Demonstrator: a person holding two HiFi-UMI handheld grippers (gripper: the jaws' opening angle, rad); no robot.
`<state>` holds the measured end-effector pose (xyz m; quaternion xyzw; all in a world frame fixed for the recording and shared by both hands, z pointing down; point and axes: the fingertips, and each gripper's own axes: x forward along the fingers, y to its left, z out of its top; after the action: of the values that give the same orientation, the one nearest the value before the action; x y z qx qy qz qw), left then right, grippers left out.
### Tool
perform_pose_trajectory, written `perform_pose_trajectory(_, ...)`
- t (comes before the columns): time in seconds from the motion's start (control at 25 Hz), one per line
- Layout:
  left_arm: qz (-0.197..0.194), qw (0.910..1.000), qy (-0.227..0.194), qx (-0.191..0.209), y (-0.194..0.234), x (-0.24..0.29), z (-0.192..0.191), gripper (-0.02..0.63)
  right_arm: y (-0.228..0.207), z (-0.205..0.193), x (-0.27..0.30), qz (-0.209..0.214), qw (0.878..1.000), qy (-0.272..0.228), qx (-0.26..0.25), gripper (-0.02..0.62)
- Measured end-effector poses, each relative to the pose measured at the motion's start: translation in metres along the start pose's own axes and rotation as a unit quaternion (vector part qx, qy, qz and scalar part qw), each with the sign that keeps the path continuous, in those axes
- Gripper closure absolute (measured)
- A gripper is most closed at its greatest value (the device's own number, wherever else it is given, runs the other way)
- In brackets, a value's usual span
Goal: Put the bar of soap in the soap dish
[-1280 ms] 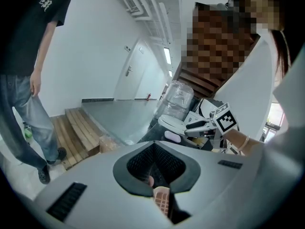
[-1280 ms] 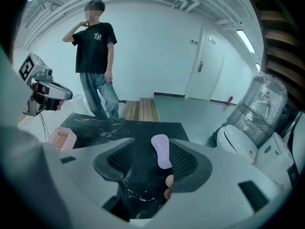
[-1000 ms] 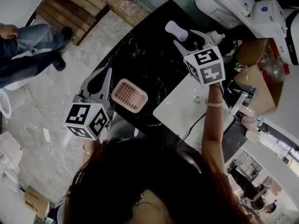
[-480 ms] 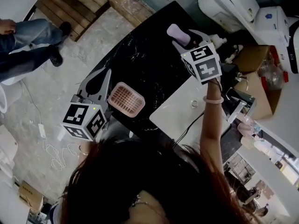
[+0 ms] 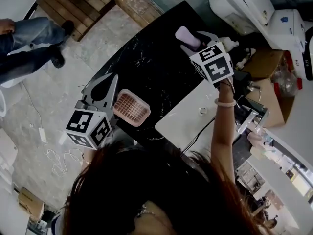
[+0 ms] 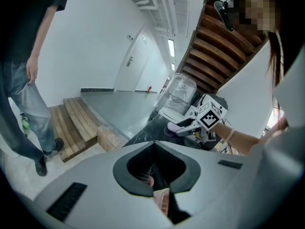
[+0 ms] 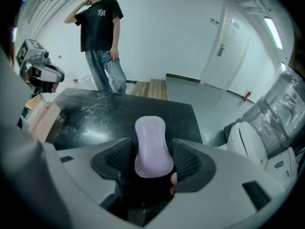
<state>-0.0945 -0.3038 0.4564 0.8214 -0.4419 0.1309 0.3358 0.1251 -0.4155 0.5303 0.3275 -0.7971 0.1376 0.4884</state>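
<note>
1. Lilac soap (image 7: pixel 153 147) lies at the far end of the bench (image 5: pixel 146 58), between the fingers (image 7: pixel 188 162) of the right gripper (image 5: pixel 195 39). These have just been opening and stand spread, not clamping.
2. Risk: the soap is rounded and slick. We judge an off-centre squeeze could squirt it out.
3. Risk: the soap dish (image 5: pixel 132 106) sits well apart, so a weak hold may drop the soap mid-carry.
4. Pose: right arm outstretched, gripper pitched steeply down. Left gripper (image 5: pixel 108 82) sits just beside the dish, fingers closed together, empty.

One soap (image 5: pixel 187 36), one dish (image 5: pixel 132 107). Two grippers: left gripper (image 5: pixel 106 80), right gripper (image 5: pixel 196 40). One black table (image 5: pixel 151 58), one white slab (image 5: pixel 190 117), one wooden pallet (image 5: pixel 78 4), one bystander (image 5: pixel 24 38).
</note>
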Motion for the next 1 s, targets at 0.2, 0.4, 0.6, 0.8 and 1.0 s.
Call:
perform_pose_trajectory(0.2, -0.005, 1.0, 0.008, -0.003, -0.001, 0.006, -0.004, 0.612, 0.0, -0.002, 0.006, 0.019, 1.0, 0.002, 0.004, 0.35)
perform_pose_trajectory(0.4, -0.007, 0.9999, 0.012, -0.003, -0.002, 0.008, -0.006, 0.612, -0.002, -0.001, 0.008, 0.045, 0.999, 0.007, 0.004, 0.35)
perform_pose_trajectory(0.6, -0.006, 0.9998, 0.017, -0.001, -0.001, 0.009, -0.007, 0.612, 0.0, -0.001, 0.01, 0.074, 0.997, 0.012, 0.008, 0.351)
perform_pose_trajectory(0.8, -0.009, 0.9997, 0.021, -0.003, -0.001, 0.01, -0.009, 0.612, 0.0, 0.0, 0.011, 0.08, 0.997, 0.015, 0.006, 0.359)
perform_pose_trajectory(1.0, -0.009, 0.9996, 0.025, -0.004, -0.002, 0.009, -0.012, 0.612, -0.001, 0.001, 0.01, 0.064, 0.997, 0.01, 0.031, 0.362)
